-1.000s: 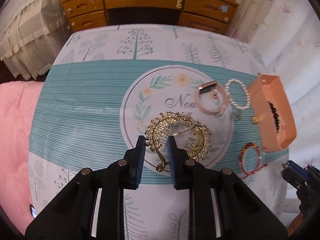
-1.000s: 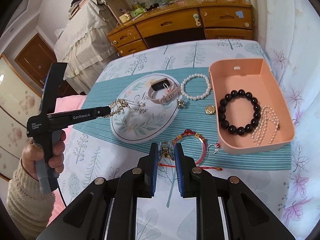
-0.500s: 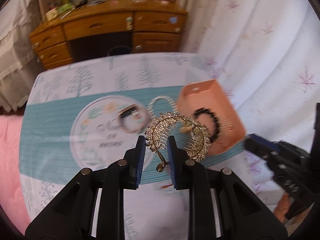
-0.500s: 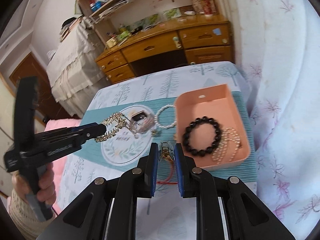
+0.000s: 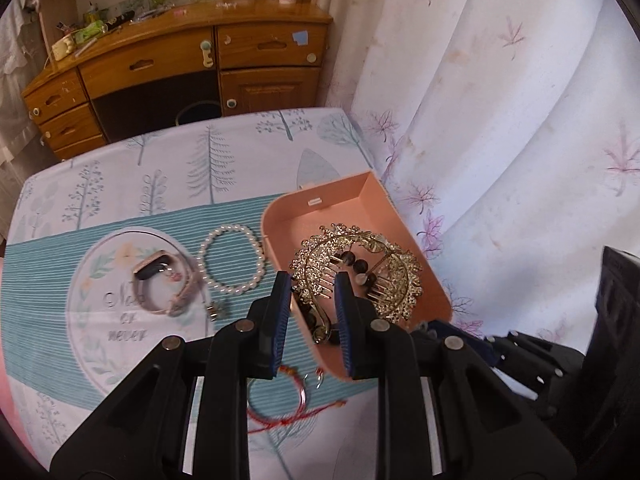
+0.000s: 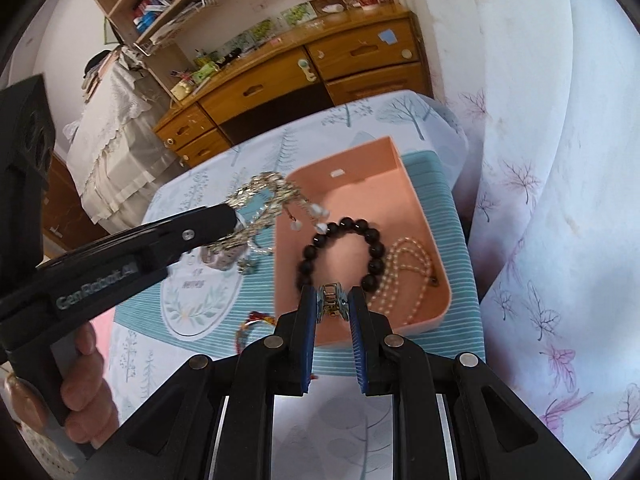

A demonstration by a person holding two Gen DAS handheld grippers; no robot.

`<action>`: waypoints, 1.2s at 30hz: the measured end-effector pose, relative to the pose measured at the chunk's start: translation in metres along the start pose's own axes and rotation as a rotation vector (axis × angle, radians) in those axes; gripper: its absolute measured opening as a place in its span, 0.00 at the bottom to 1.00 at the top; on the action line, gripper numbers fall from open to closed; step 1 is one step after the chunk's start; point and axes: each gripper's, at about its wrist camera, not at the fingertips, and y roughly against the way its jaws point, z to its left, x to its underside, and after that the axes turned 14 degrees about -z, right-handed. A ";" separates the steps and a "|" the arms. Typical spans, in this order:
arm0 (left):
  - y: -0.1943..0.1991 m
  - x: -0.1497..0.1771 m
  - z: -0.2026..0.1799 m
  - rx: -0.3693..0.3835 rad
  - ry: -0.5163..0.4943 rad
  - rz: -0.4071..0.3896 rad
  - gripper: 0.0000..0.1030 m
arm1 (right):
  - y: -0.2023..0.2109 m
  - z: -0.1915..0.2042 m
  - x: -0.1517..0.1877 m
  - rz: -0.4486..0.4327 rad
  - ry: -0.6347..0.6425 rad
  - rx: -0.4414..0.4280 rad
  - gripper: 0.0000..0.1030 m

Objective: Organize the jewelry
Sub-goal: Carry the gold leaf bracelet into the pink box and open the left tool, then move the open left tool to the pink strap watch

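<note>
Comb (image 5: 356,268) in left tongs (image 5: 310,292) has moved over pink box (image 5: 320,208).

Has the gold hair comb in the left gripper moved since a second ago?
Yes. The gold hair comb, shut in the left gripper, went from above the round placemat rightward to over the pink tray.

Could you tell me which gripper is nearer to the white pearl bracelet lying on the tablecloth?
Left. The left gripper hovers just right of the pearl bracelet, beside the pink tray; the right gripper is beyond it, over the tray.
</note>
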 end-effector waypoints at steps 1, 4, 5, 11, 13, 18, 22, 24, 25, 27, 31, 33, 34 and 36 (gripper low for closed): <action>-0.007 0.002 0.000 -0.005 0.000 0.008 0.19 | -0.004 -0.004 0.001 0.007 0.000 0.003 0.16; -0.028 0.008 -0.003 -0.019 0.004 0.039 0.19 | -0.019 -0.007 0.005 0.020 0.000 0.019 0.16; -0.034 0.010 -0.002 -0.022 0.007 0.046 0.19 | -0.022 -0.010 0.007 0.028 -0.005 0.019 0.16; -0.041 0.020 -0.001 0.001 0.012 0.057 0.20 | -0.035 -0.017 0.016 0.034 -0.031 -0.002 0.39; -0.038 0.022 -0.001 0.008 0.018 0.062 0.20 | -0.033 -0.015 0.018 0.028 -0.018 0.010 0.39; -0.018 0.026 0.002 0.021 0.018 0.029 0.35 | -0.026 -0.003 0.021 0.023 0.031 0.030 0.39; 0.004 0.027 0.009 0.014 0.014 -0.004 0.37 | -0.017 0.010 0.026 0.007 0.064 0.050 0.39; 0.012 0.028 0.015 0.015 0.020 -0.010 0.37 | -0.012 0.017 0.028 0.003 0.068 0.054 0.39; 0.017 0.028 0.018 0.015 0.020 -0.014 0.37 | -0.011 0.020 0.029 0.001 0.072 0.056 0.39; 0.025 0.030 0.025 0.008 0.021 -0.020 0.37 | -0.007 0.027 0.030 -0.001 0.083 0.061 0.39; 0.038 0.033 0.044 -0.015 0.042 -0.019 0.37 | -0.002 0.045 0.031 0.003 0.101 0.060 0.39; 0.044 0.035 0.055 -0.025 0.053 -0.025 0.37 | 0.002 0.056 0.030 0.003 0.113 0.057 0.39; 0.048 0.036 0.062 -0.035 0.058 -0.028 0.37 | 0.003 0.061 0.030 0.003 0.120 0.056 0.39; 0.053 0.037 0.074 -0.054 0.065 -0.029 0.37 | 0.004 0.073 0.030 0.003 0.136 0.058 0.39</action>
